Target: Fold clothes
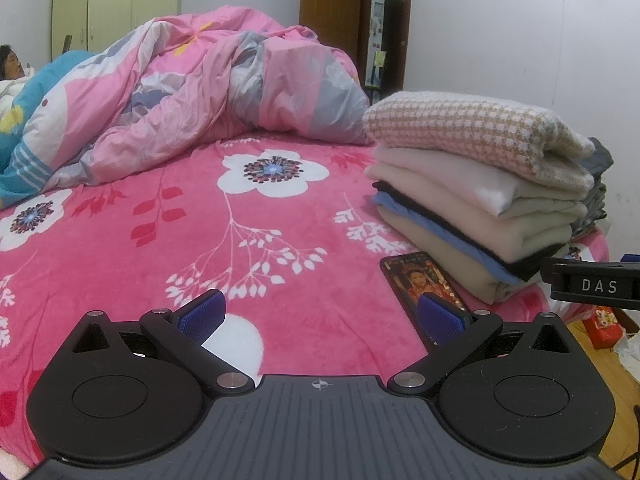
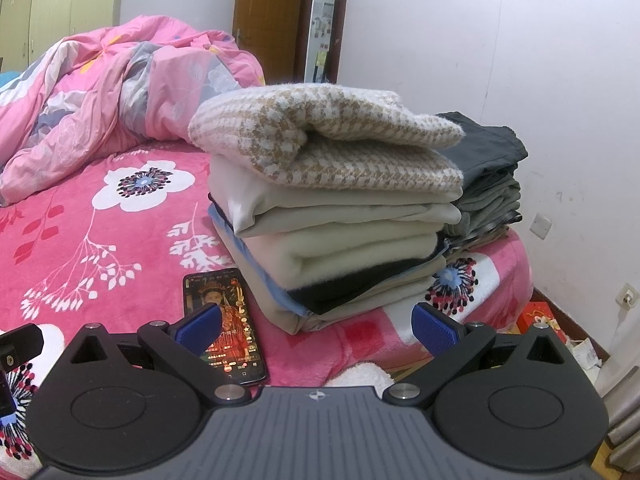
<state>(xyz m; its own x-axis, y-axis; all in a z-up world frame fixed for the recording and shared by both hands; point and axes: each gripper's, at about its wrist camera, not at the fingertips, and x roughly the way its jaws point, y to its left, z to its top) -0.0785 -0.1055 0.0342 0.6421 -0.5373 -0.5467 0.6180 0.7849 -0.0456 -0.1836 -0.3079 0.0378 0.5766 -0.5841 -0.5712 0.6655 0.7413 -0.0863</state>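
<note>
A stack of folded clothes [image 1: 476, 196] [image 2: 336, 216] rests on the pink flowered bedspread [image 1: 160, 240] [image 2: 80, 232], topped by a beige-and-white houndstooth knit [image 1: 472, 128] [image 2: 320, 136]. Behind it lies a smaller pile of grey garments [image 2: 492, 176]. My left gripper [image 1: 320, 316] is open over the bedspread, left of the stack, holding nothing. My right gripper [image 2: 318, 326] is open just in front of the stack's lower edge, also holding nothing. The right gripper's body [image 1: 592, 284] shows at the right edge of the left wrist view.
A phone [image 1: 424, 296] [image 2: 224, 324] with a lit screen lies on the bedspread beside the stack. A rumpled pink quilt [image 1: 208, 96] [image 2: 120, 92] fills the back of the bed. A person [image 1: 10, 64] lies at far left. The bed's edge drops to the floor on the right, where a red box [image 2: 540, 320] sits.
</note>
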